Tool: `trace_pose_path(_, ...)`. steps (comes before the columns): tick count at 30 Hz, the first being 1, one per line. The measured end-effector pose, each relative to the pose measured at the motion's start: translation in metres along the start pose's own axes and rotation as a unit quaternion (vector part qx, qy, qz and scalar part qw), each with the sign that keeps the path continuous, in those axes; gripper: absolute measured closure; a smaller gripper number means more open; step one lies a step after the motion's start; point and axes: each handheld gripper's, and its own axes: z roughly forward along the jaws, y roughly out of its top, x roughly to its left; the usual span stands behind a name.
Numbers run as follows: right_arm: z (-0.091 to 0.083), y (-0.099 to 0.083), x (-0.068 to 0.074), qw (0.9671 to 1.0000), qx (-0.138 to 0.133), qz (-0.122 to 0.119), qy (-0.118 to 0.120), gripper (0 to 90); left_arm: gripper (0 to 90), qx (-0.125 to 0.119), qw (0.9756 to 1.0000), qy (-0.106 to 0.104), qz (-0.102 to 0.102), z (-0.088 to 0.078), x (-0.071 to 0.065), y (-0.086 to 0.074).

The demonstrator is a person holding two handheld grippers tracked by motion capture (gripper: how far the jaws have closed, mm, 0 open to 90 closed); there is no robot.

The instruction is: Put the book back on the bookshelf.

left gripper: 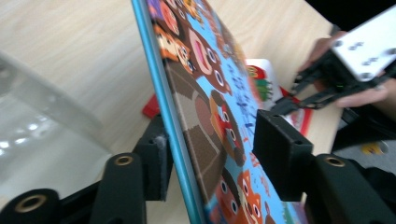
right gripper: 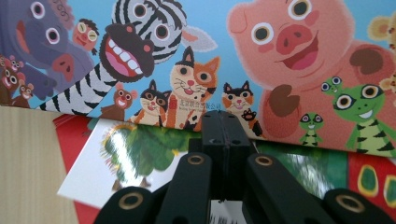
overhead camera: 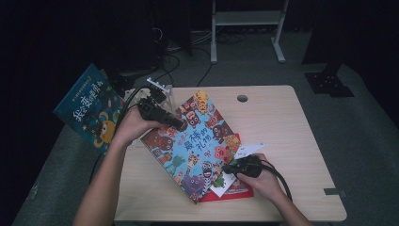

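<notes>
A blue picture book (overhead camera: 197,146) crowded with cartoon animals lies slantwise on the table, its upper-left edge raised. My left gripper (overhead camera: 176,123) straddles that edge. In the left gripper view the book (left gripper: 210,93) stands edge-on between the jaws of my left gripper (left gripper: 212,149). One pad (left gripper: 159,158) rests against the book's back, and the other pad (left gripper: 280,154) stands just off the cover. Under it lies a red and white book (overhead camera: 230,190). My right gripper (overhead camera: 228,168) is shut, and its tips (right gripper: 225,121) rest on the red book (right gripper: 140,154) at the blue book's (right gripper: 280,56) lower edge.
Another blue book (overhead camera: 89,110) leans off the table's left side. A clear plastic stand (overhead camera: 160,92) sits behind my left hand, close to the left gripper (left gripper: 37,116). The wooden table (overhead camera: 282,122) has a round hole (overhead camera: 242,98) near its far edge.
</notes>
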Motion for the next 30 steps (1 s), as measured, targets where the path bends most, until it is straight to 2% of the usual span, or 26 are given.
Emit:
trace_pose_path(1, 0.002, 0.001, 0.000, 1.0000, -0.002, -0.004, -0.001, 89.2, 54.3, 0.007, 0.9999, -0.011, 0.006, 0.001, -0.002, 0.002)
trace_pose_path(3, 0.003, 0.003, 0.000, 1.0000, -0.002, -0.003, -0.002, 89.2, 57.8, 0.012, 0.9998, -0.013, 0.012, 0.003, -0.006, 0.003)
trace_pose_path(4, 0.006, 0.005, 0.001, 0.9999, -0.003, -0.009, -0.006, 89.2, 58.5, 0.028, 0.9994, 0.007, 0.019, 0.003, -0.010, 0.007)
trace_pose_path(9, 0.010, 0.008, 0.002, 0.9998, -0.004, -0.016, -0.011, 89.2, 61.1, 0.041, 0.9991, 0.011, -0.003, -0.002, -0.006, 0.010)
trace_pose_path(13, 0.014, 0.010, 0.004, 0.9996, -0.007, -0.023, -0.014, 89.1, 65.9, 0.038, 0.9990, -0.006, -0.024, -0.007, -0.005, 0.014)
trace_pose_path(15, 0.014, 0.011, 0.004, 0.9996, -0.008, -0.023, -0.013, 88.8, 68.1, 0.040, 0.9988, -0.014, -0.026, -0.009, -0.006, 0.016)
trace_pose_path(18, 0.014, 0.010, 0.002, 0.9996, -0.011, -0.023, -0.009, 83.3, 71.3, 0.045, 0.9980, -0.025, -0.037, -0.010, -0.008, 0.020)
trace_pose_path(20, 0.012, 0.010, -0.001, 0.9995, -0.014, -0.023, -0.017, 79.8, 71.9, 0.051, 0.9976, -0.024, -0.040, -0.011, -0.010, 0.023)
trace_pose_path(24, 0.001, 0.007, -0.011, 0.9987, -0.033, -0.001, -0.038, 70.5, 73.8, 0.061, 0.9971, -0.022, -0.040, -0.013, -0.015, 0.029)
trace_pose_path(28, -0.013, 0.001, -0.028, 0.9952, -0.053, 0.026, -0.078, 58.3, 75.4, 0.071, 0.9969, -0.010, -0.033, -0.018, -0.021, 0.034)
trace_pose_path(29, -0.013, 0.001, -0.028, 0.9952, -0.053, 0.026, -0.078, 58.3, 75.8, 0.071, 0.9969, -0.010, -0.033, -0.018, -0.021, 0.034)
trace_pose_path(30, -0.018, -0.003, -0.039, 0.9928, -0.055, 0.039, -0.100, 51.3, 76.2, 0.073, 0.9968, -0.004, -0.032, -0.021, -0.024, 0.036)
